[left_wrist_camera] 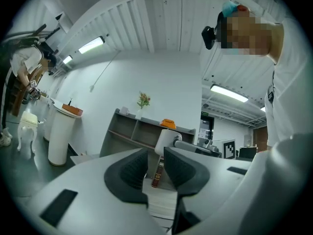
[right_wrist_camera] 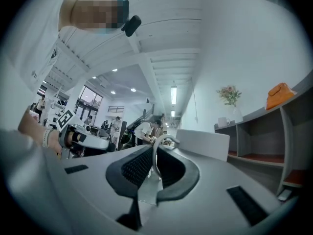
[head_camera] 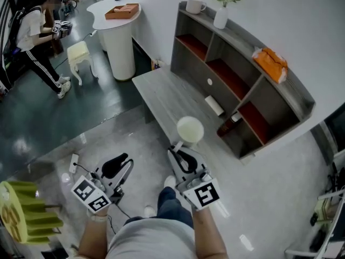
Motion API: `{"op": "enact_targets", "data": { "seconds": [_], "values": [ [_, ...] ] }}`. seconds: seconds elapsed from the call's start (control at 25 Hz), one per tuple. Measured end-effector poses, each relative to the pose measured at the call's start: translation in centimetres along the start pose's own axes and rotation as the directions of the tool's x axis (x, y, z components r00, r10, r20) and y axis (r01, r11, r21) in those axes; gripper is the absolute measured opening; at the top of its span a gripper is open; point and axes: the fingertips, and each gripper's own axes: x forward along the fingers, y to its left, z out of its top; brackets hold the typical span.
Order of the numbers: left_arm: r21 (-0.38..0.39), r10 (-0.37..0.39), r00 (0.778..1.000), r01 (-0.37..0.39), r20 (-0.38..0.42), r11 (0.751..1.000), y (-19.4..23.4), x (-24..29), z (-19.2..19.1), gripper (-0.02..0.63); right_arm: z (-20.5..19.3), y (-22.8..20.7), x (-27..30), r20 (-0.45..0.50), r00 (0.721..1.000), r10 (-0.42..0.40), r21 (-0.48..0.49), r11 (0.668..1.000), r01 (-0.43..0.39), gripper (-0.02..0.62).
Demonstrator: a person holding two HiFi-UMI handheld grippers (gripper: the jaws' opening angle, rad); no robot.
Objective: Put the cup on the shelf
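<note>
A white cup (head_camera: 190,129) hangs over the near end of the low grey table (head_camera: 161,93). My right gripper (head_camera: 182,151) is shut on its handle (right_wrist_camera: 164,143), and the cup's body (right_wrist_camera: 203,143) stands just beyond the jaws. The grey shelf (head_camera: 245,53) with red-brown compartments stands along the wall, right of the cup. My left gripper (head_camera: 116,166) hovers over the floor to the left, its jaws a little apart with nothing between them. The left gripper view also shows the cup (left_wrist_camera: 166,140), held up in front of the shelf (left_wrist_camera: 132,131).
On the shelf top stand a white mug (head_camera: 194,6), a flower vase (head_camera: 221,16) and an orange bundle (head_camera: 271,63). A white roll (head_camera: 214,105) and a brown bottle (head_camera: 229,124) lie by its lower compartments. A round white stand (head_camera: 119,36), a stool (head_camera: 81,55) and a person (head_camera: 38,42) are at far left.
</note>
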Motion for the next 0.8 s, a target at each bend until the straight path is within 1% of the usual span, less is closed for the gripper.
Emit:
{"op": "enact_targets", "data": {
  "seconds": [0.24,0.48,0.68,0.8],
  "values": [
    [-0.014,0.024,1.0,-0.024,-0.002,1.0,4.3,4.0,0.2,0.109,-2.3,-4.8,3.9,-0.014,1.0,0.01,0.015,1.0,-0.01,0.038],
    [-0.018,0.028,1.0,-0.028,0.0,0.999,8.3,9.9,1.1,0.109,-4.1,-11.1,7.4,-0.025,1.0,0.006,0.021,1.0,-0.006,0.038],
    [-0.023,0.019,1.0,-0.019,0.0,1.0,10.5,15.2,1.8,0.109,-4.6,-17.0,9.2,-0.019,1.0,-0.023,0.008,1.0,0.023,0.038],
    [-0.023,0.004,1.0,-0.004,-0.008,1.0,11.1,18.3,2.0,0.109,-4.6,-20.5,9.8,-0.025,0.998,-0.056,-0.023,0.998,0.055,0.038]
  ]
}}
